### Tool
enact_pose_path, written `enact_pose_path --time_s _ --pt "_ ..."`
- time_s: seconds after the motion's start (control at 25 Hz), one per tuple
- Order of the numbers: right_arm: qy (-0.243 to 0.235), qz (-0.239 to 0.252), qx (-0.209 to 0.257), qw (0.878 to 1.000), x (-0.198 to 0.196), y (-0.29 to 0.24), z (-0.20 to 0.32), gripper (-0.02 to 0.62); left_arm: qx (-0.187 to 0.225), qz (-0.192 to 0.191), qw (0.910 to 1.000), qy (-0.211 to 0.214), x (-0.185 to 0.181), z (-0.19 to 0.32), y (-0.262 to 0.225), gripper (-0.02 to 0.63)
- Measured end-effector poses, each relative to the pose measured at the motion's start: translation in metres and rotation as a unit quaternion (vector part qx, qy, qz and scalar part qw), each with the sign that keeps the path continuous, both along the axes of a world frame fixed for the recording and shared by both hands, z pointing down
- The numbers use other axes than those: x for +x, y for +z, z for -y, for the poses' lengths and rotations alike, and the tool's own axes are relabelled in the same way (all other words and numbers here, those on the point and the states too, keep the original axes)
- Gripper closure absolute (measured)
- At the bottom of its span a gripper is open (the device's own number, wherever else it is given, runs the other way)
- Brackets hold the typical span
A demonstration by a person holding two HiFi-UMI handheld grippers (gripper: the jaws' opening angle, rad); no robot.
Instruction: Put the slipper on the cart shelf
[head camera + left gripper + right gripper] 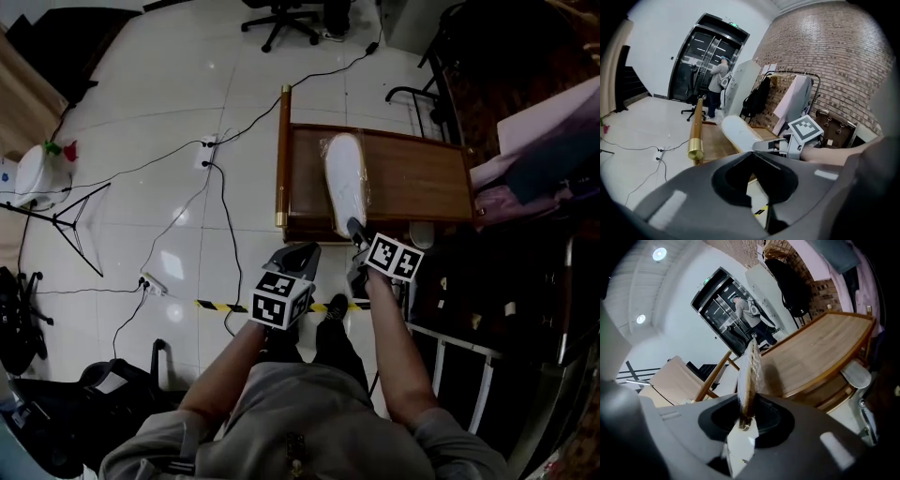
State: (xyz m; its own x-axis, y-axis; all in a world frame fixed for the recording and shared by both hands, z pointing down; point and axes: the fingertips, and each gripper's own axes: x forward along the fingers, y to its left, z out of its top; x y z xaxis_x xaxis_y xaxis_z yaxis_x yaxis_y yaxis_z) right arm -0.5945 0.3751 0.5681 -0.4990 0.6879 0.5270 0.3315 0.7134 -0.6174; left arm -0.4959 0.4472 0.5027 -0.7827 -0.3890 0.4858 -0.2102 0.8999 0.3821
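Note:
A white slipper (345, 183) in clear wrap lies on the wooden cart shelf (422, 178), toe pointing away from me. My right gripper (356, 230) is at its near end, shut on the slipper's edge. In the right gripper view the slipper (749, 376) stands edge-on between the jaws, above the shelf (820, 348). My left gripper (298, 255) hovers just left of the right one, short of the cart, shut with nothing in it. The left gripper view shows the slipper (738, 133) ahead, with the right gripper (776, 146) at its end.
The cart's brass-capped push bar (281, 155) runs along its left side. Cables and a power strip (153, 284) lie on the tiled floor, with yellow-black tape (220, 306) by my feet. A tripod (66, 220) stands at left, a garment rack (792, 101) at right. A person (717, 84) stands by the far doors.

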Motion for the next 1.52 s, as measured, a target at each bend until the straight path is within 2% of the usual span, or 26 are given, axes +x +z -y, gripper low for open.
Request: enact_pose_path --time_s 0.16,0.32,0.48,0.6,0.88,1.04,1.2,1.36,1.52 --pt "0.035 0.030 0.006 0.999 0.014 -0.027 0.036 0.527 0.007 0.017 0.9984 0.053 -0.005 0.025 -0.010 0.598" --pt "0.080 0.048 0.016 0.995 0.038 -0.044 0.080 0.528 0.006 0.033 0.9918 0.123 -0.006 0.062 -0.021 0.598" --pt "0.134 0.061 0.020 0.989 0.069 -0.060 0.122 0.528 0.007 0.047 0.9793 0.197 0.001 0.105 -0.035 0.598" --pt "0.153 0.070 0.028 0.985 0.097 -0.072 0.144 0.528 0.012 0.046 0.9698 0.239 0.012 0.137 -0.039 0.598" --pt "0.215 0.080 0.065 0.971 0.175 -0.087 0.221 0.528 0.027 0.038 0.9500 0.309 0.038 0.220 -0.040 0.598" --pt "0.263 0.085 0.074 0.958 0.229 -0.094 0.267 0.528 0.024 0.041 0.9362 0.348 0.070 0.264 -0.042 0.598" --pt "0.298 0.083 0.085 0.947 0.290 -0.097 0.302 0.527 0.024 0.049 0.9210 0.386 0.117 0.302 -0.052 0.598" --pt "0.336 0.075 0.091 0.935 0.353 -0.094 0.332 0.527 0.018 0.054 0.9021 0.428 0.170 0.336 -0.057 0.598" --pt "0.380 0.063 0.096 0.918 0.420 -0.089 0.361 0.526 0.017 0.056 0.8767 0.477 0.229 0.375 -0.059 0.598"
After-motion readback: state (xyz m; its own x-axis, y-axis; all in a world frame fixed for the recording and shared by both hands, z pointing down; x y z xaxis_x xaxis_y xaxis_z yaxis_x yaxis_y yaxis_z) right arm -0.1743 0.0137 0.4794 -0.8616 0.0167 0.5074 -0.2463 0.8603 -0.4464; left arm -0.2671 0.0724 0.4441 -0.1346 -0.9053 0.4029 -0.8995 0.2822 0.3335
